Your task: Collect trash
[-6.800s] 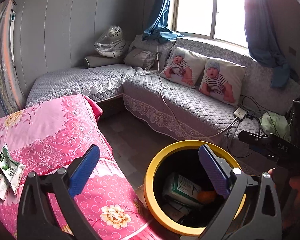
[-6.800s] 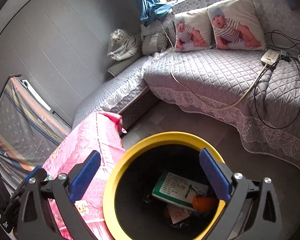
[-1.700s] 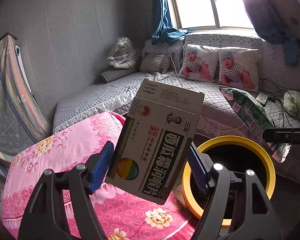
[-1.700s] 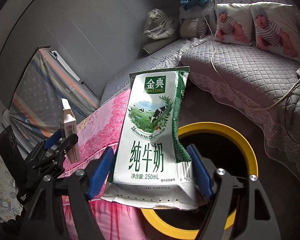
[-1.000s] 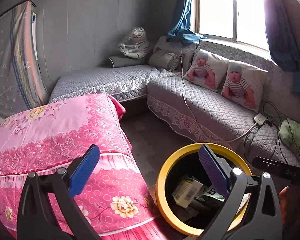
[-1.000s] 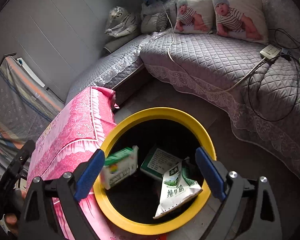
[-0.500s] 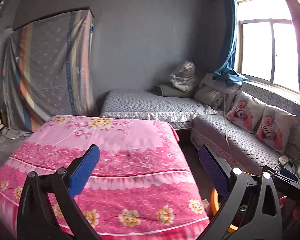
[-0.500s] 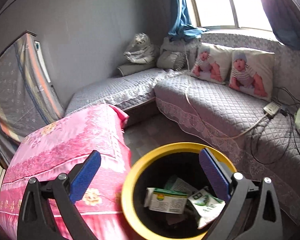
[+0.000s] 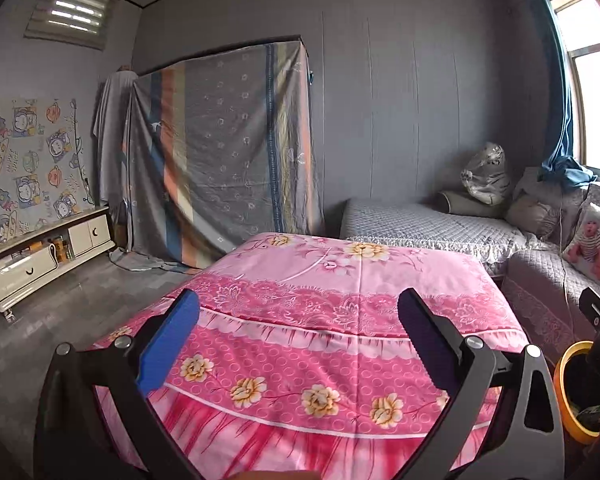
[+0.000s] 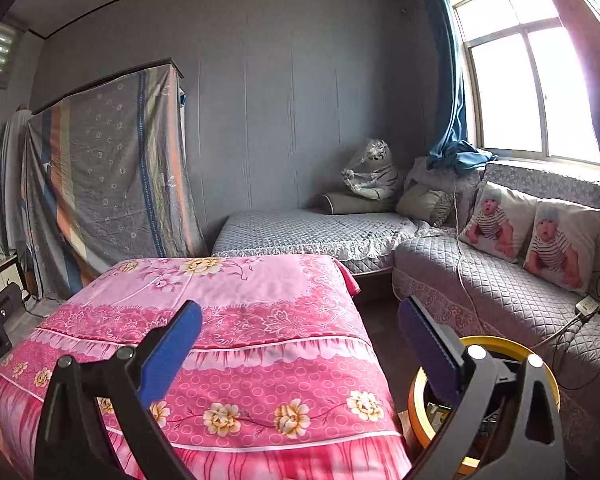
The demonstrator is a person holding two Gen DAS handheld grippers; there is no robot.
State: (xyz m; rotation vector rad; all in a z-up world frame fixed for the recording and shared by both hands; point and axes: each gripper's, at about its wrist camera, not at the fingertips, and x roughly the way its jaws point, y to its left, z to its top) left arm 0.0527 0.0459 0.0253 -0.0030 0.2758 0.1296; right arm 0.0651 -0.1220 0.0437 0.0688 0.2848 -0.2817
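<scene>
Both empty: left gripper [image 9: 296, 336] and right gripper [image 10: 300, 340] spread wide, level over the pink desk [image 10: 228, 292]. No trash visible on its cloth. Yellow bin [image 10: 500, 346] sits right of the desk. Best next: sweep both views along the desk edges and floor before reaching.

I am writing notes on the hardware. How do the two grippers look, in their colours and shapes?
Both look alike. The left gripper has two black angular arms, each with silver round bolts at its joints, ending in flat blue pads; the pad faces show fine ridges. The right gripper has the same black frame, bolts and blue pads. No cables or sleeves show.
</scene>
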